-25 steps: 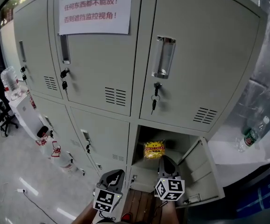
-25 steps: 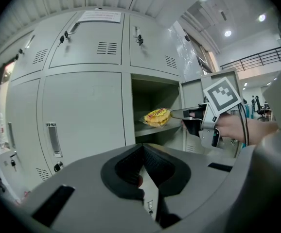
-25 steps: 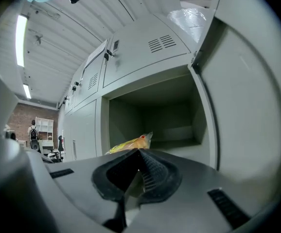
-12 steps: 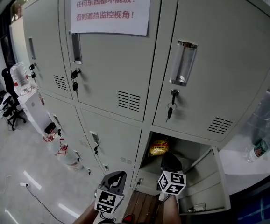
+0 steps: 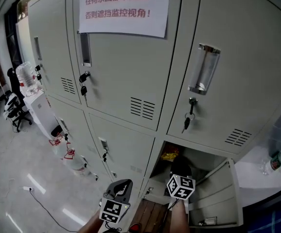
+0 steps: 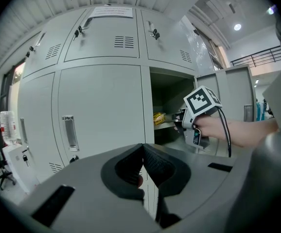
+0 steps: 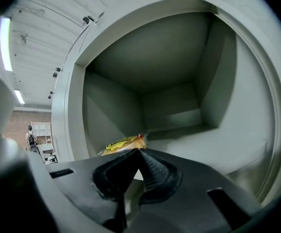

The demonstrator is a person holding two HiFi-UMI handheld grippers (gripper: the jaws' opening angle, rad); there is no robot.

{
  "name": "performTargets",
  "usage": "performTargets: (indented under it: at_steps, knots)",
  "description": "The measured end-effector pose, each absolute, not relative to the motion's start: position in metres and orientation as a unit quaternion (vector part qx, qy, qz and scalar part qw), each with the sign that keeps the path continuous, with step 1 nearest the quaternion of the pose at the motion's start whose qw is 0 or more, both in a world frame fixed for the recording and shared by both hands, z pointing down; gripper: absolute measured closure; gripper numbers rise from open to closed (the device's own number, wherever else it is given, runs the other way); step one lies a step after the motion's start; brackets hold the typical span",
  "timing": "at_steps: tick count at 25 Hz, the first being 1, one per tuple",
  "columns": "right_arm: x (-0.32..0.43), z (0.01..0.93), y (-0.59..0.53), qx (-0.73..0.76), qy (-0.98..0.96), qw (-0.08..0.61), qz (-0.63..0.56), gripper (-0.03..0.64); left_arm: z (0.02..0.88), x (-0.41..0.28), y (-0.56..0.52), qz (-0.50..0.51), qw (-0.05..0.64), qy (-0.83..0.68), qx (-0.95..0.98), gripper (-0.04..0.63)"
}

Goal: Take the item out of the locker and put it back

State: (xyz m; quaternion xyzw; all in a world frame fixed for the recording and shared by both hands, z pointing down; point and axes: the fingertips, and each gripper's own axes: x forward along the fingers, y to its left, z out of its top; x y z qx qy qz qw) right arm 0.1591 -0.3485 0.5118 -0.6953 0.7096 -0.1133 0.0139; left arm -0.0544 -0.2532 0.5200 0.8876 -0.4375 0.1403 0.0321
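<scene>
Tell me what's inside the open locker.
A yellow packet lies on the locker floor, front left; nothing else shows. The shut right gripper covers the packet's near edge and the floor beneath.

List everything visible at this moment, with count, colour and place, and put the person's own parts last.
lockers: one bank, pale grey, filling the view
open locker door: one, grey, lower right
snack bag: one, yellow, on the shelf inside the open locker
paper notice: one, white with red print, on an upper door
keys: several, dark, hanging from door locks
water jug: one, clear, far left
bottle: one, clear with a green label, far right
left gripper: one, dark grey, jaws together, before closed doors
right gripper: one, dark grey, jaws together, pointing at the snack bag
hand: one, holding the right gripper
</scene>
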Motion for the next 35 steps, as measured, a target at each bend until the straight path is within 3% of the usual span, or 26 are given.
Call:
performTargets:
  at_steps: [16, 19, 22, 35]
  knots:
    - [0.161, 0.517, -0.355, -0.692, 0.715, 0.000, -0.100, 0.595, 0.522, -0.050, -0.259, 0.140, 0.035, -0.433, 0.890, 0.572]
    - [0.158, 0.516, -0.354, -0.687, 0.720, -0.005, -0.096, 0.487, 0.522, -0.048, -0.259, 0.139, 0.034, -0.431, 0.891, 0.572]
    - [0.154, 0.517, -0.354, -0.681, 0.726, -0.009, -0.096, 0.428, 0.522, -0.046, -0.258, 0.139, 0.033, -0.429, 0.892, 0.574]
    - [0.152, 0.507, -0.342, -0.680, 0.728, -0.027, -0.079, 0.413, 0.514, -0.042, -0.254, 0.128, 0.027, -0.424, 0.896, 0.572]
